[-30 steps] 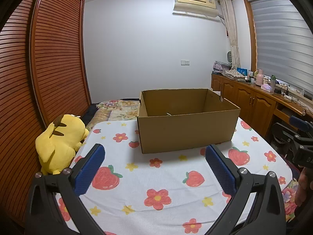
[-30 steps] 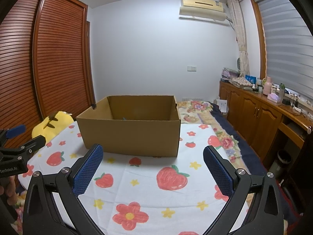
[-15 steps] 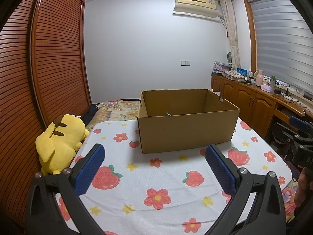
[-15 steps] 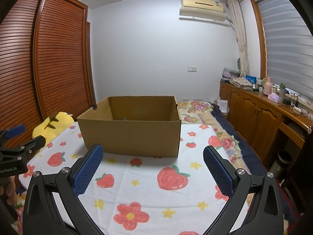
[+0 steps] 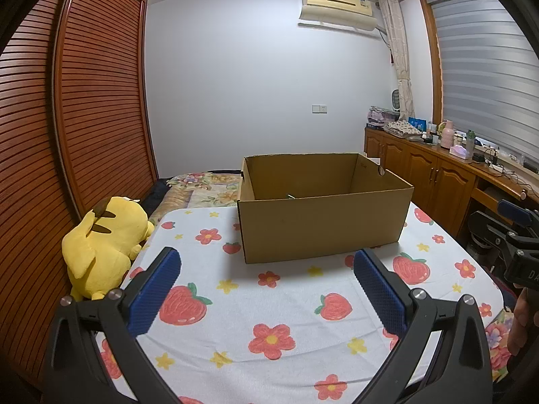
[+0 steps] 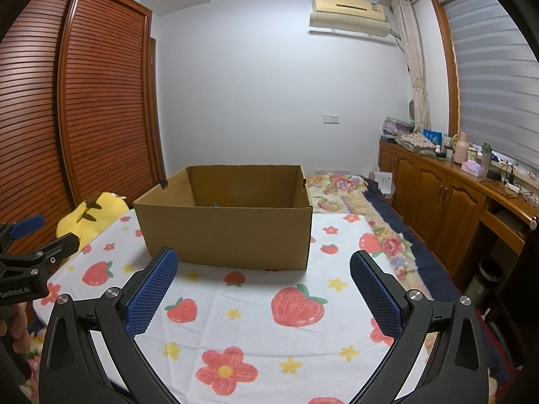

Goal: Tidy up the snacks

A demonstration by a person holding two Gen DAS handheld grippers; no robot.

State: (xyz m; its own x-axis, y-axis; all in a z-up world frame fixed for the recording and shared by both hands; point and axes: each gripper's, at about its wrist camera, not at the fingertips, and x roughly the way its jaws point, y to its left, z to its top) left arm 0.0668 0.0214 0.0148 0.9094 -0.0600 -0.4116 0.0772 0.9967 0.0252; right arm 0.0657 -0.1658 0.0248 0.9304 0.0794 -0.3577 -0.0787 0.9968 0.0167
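Your cardboard box (image 5: 323,222) sits open-topped on the far half of the table, plain brown, flaps out of sight, with only a sliver of something dark-green showing low against its near inside wall; what it is you cannot tell. In the right wrist view the same box (image 6: 229,225) stands dead ahead, its near wall just beyond your fingertips. Your left gripper (image 5: 267,289) is spread wide, its blue pads (image 5: 153,294) holding nothing and hanging above the strawberry-and-flower tablecloth (image 5: 269,306). Your right gripper (image 6: 264,289) is spread just as wide and equally empty, its blue pads (image 6: 377,294) clear of the cloth. Each tool shows at the edge of the other's view, well apart. The cloth between the grippers and the box lies bare. A yellow plush toy (image 5: 101,242) lies at the table's left edge against the slatted wardrobe (image 5: 67,134); a wooden cabinet (image 6: 448,202) runs along the right.
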